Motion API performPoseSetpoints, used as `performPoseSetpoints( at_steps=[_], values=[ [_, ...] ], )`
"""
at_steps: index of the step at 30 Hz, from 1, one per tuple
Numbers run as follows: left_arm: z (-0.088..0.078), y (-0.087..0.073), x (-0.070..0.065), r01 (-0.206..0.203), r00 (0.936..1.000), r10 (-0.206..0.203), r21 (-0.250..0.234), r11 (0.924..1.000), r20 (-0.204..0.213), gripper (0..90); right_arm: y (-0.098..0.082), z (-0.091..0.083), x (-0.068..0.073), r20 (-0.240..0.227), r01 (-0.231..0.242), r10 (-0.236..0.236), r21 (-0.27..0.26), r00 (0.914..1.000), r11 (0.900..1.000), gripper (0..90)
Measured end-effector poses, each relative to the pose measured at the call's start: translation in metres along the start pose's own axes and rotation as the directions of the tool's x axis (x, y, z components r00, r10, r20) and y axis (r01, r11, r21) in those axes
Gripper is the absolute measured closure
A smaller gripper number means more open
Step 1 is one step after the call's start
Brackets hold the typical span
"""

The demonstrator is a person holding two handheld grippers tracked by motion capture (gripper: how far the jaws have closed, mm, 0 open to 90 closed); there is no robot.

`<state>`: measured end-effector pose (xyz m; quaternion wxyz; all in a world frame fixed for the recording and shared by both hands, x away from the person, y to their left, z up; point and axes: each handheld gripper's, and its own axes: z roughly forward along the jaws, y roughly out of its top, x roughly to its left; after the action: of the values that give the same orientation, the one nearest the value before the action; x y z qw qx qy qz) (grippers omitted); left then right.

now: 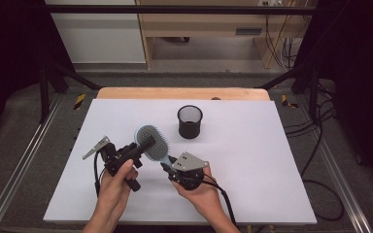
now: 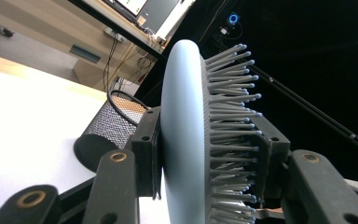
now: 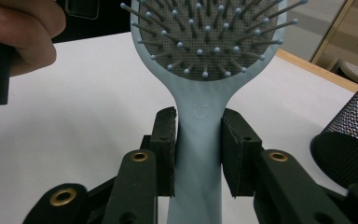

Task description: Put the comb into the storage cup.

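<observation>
A light blue hairbrush with a grey bristle pad hangs above the white table, gripped at both ends. My left gripper is shut on the brush head: in the left gripper view one pad presses the smooth back and the other sits among the bristles of the hairbrush, with the left gripper clamped across it. My right gripper is shut on the handle; in the right gripper view the right gripper squeezes the neck of the hairbrush just under the bristles.
A black mesh cup stands upright behind the brush, also seen as the mesh cup and the mesh cup. The white table sheet spreads wide around. The person's other hand is at the upper left.
</observation>
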<state>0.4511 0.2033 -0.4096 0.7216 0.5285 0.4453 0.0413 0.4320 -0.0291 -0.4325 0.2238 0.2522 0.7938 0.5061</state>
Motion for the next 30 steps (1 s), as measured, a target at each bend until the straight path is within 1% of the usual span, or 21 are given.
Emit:
performPoseSetpoints(
  at_steps=[1,2,5,7,9,11,13,15,17,19,21,22,24,26,27,29,30],
  values=[
    [0.000,0.001,0.000,0.008,1.0000,-0.008,-0.007,0.9999,0.000,53.4,0.000,0.000,0.000,-0.005,-0.003,0.003,0.003,1.0000,1.000,61.8],
    [-0.001,0.001,0.000,0.014,0.9999,-0.014,-0.012,0.9998,0.001,53.4,0.000,0.001,0.000,-0.005,-0.009,0.009,0.009,0.9999,1.000,54.8],
    [-0.003,0.003,0.002,0.005,0.9999,-0.005,-0.021,0.9998,-0.011,53.3,-0.001,0.003,-0.001,0.004,-0.022,0.022,0.034,0.9998,0.999,41.5],
    [-0.005,0.004,0.004,0.010,0.9998,-0.011,-0.031,0.9995,-0.018,53.2,-0.003,0.004,-0.004,0.010,-0.034,0.033,0.059,0.9994,0.998,32.4],
    [-0.006,0.005,0.006,0.015,0.9996,-0.017,-0.046,0.9988,-0.024,53.2,-0.004,0.003,-0.007,0.018,-0.046,0.045,0.068,0.9988,0.997,23.8],
    [-0.007,0.006,0.007,0.012,0.9996,-0.013,-0.053,0.9985,-0.027,53.2,-0.005,0.000,-0.010,0.027,-0.042,0.041,0.061,0.9988,0.997,21.6],
    [-0.009,0.008,0.007,0.016,0.9994,-0.018,-0.062,0.9979,-0.030,53.3,-0.005,-0.005,-0.015,0.031,-0.058,0.057,0.040,0.9979,0.998,20.2],
    [-0.011,0.010,0.007,0.017,0.9993,-0.019,-0.073,0.9972,-0.032,53.3,-0.004,-0.009,-0.021,0.045,-0.073,0.072,0.023,0.9964,0.997,18.3],
    [-0.014,0.012,0.007,0.013,0.9991,-0.016,-0.085,0.9963,-0.040,53.2,-0.005,-0.014,-0.026,0.056,-0.081,0.080,0.016,0.9952,0.997,16.5],
    [-0.017,0.015,0.008,0.013,0.9989,-0.018,-0.097,0.9952,-0.044,53.2,-0.006,-0.019,-0.034,0.076,-0.089,0.087,0.018,0.9933,0.996,15.6],
    [-0.019,0.017,0.009,0.013,0.9985,-0.019,-0.109,0.9939,-0.052,53.2,-0.009,-0.025,-0.044,0.081,-0.106,0.102,0.037,0.9914,0.994,13.4],
    [-0.020,0.019,0.010,0.016,0.9982,-0.023,-0.118,0.9929,-0.055,53.2,-0.011,-0.028,-0.049,0.090,-0.121,0.117,0.043,0.9891,0.992,12.7],
    [-0.022,0.021,0.011,0.021,0.9980,-0.028,-0.130,0.9913,-0.057,53.2,-0.018,-0.037,-0.059,0.116,-0.158,0.152,0.038,0.9815,0.987,12.8],
    [-0.024,0.023,0.011,0.014,0.9979,-0.023,-0.140,0.9900,-0.060,53.2,-0.026,-0.049,-0.068,0.159,-0.174,0.166,0.035,0.9732,0.984,12.7],
    [-0.024,0.024,0.011,0.014,0.9979,-0.023,-0.145,0.9893,-0.061,53.2,-0.031,-0.054,-0.073,0.177,-0.190,0.180,0.038,0.9675,0.981,12.7],
    [-0.026,0.026,0.012,0.015,0.9976,-0.025,-0.157,0.9874,-0.065,53.2,-0.042,-0.067,-0.082,0.191,-0.207,0.196,0.038,0.9617,0.978,10.7],
    [-0.027,0.027,0.012,0.010,0.9975,-0.021,-0.161,0.9869,-0.068,53.2,-0.046,-0.073,-0.086,0.199,-0.215,0.205,0.027,0.9583,0.976,10.8]
  ],
)
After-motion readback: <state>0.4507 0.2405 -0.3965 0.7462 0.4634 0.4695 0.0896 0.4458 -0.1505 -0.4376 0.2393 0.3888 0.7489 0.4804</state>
